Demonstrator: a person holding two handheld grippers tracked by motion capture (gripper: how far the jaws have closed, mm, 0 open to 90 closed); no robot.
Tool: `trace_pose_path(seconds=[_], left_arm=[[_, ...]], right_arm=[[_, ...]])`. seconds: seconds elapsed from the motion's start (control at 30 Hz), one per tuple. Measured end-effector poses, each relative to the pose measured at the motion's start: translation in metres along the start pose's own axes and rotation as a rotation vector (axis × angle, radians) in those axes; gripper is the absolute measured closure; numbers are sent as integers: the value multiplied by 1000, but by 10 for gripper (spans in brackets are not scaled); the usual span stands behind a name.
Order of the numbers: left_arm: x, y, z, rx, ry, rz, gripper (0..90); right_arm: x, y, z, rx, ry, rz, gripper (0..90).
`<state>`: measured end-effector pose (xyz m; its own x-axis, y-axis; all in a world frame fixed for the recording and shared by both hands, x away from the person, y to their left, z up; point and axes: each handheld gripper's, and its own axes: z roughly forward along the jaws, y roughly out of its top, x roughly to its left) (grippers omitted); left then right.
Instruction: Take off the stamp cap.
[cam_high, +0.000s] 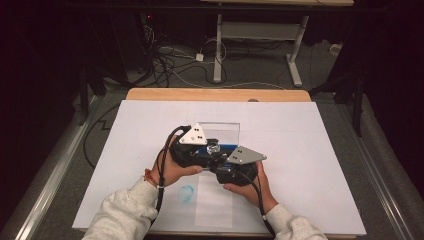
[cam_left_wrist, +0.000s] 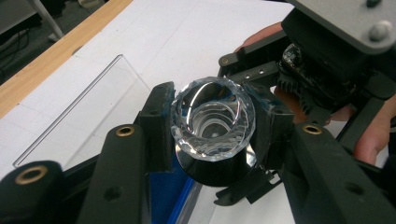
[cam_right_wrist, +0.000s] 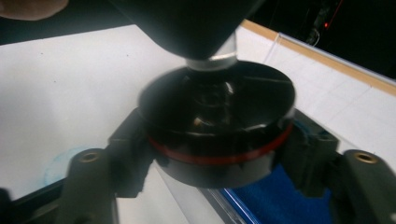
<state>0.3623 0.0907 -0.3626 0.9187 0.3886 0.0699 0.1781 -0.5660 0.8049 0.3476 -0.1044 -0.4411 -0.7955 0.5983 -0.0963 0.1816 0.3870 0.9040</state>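
Note:
Both grippers meet over the middle of the white sheet (cam_high: 310, 150). My left gripper (cam_left_wrist: 211, 140) is shut on a clear faceted glass piece (cam_left_wrist: 212, 112), one pad on each side of it, with its open mouth facing the camera. Below the glass sits a round black base (cam_left_wrist: 219, 172). In the right gripper view this black base (cam_right_wrist: 217, 116) carries a red ring around its rim, and my right gripper (cam_right_wrist: 217, 154) is shut on it from both sides. A short clear neck (cam_right_wrist: 210, 58) rises from the base into the dark left gripper above.
A clear acrylic panel (cam_high: 225, 131) stands just behind the grippers. A blue pad (cam_right_wrist: 275, 196) lies under the base. A pale blue smudge (cam_high: 186, 192) marks the sheet near the front. The wooden table edge (cam_high: 215, 94) runs along the back, with cables and desk legs on the floor beyond.

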Motion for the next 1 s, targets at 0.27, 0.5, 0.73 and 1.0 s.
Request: trace_pose_path(seconds=[0.27, 0.5, 0.73, 1.0], left_arm=[[1, -5, -2, -11, -22, -10, 549], [1, -7, -4, -18, -25, -21, 549], [0, -8, -4, -16, -29, -16, 549], [-3, -9, -1, 3, -48, 11, 549]], right_arm=[[2, -1, -1, 0, -5, -15, 373], [7, 0, -5, -25, -64, -74, 366], [8, 0, -6, -4, -47, -83, 381], [7, 2, -8, 69, 2, -119, 389]])
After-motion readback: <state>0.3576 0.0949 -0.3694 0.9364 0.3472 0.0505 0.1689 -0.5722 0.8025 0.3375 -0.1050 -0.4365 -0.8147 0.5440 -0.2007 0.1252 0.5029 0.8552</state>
